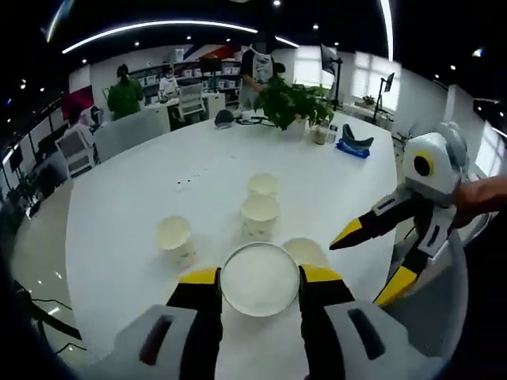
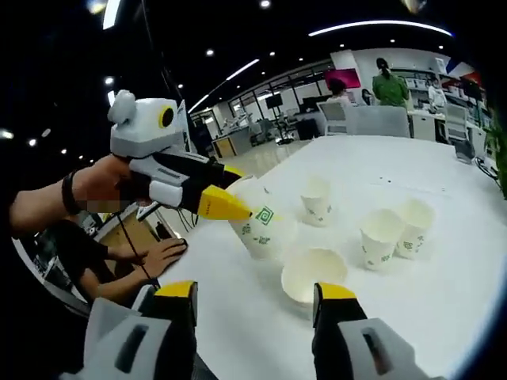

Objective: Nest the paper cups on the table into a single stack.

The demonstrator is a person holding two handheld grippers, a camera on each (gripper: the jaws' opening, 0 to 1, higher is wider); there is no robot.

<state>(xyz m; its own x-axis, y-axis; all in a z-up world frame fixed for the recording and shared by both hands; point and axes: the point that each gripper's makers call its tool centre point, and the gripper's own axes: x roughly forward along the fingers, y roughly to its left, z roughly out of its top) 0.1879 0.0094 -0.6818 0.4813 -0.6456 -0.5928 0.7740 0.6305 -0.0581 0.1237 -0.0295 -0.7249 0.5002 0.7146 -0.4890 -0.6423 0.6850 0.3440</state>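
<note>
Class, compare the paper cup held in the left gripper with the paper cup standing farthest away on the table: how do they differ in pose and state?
1. The held cup is clamped between the jaws of the left gripper above the white table; the far cup stands free on it.
2. The held cup is tilted; the far cup is upright.
Both are white paper cups, open and empty.

Each gripper is a grey body with two black fingers (image 1: 204,305) tipped in yellow. The left gripper (image 2: 230,204) has a white box on top. A dark band (image 2: 70,192) circles the wrist behind it.
</note>
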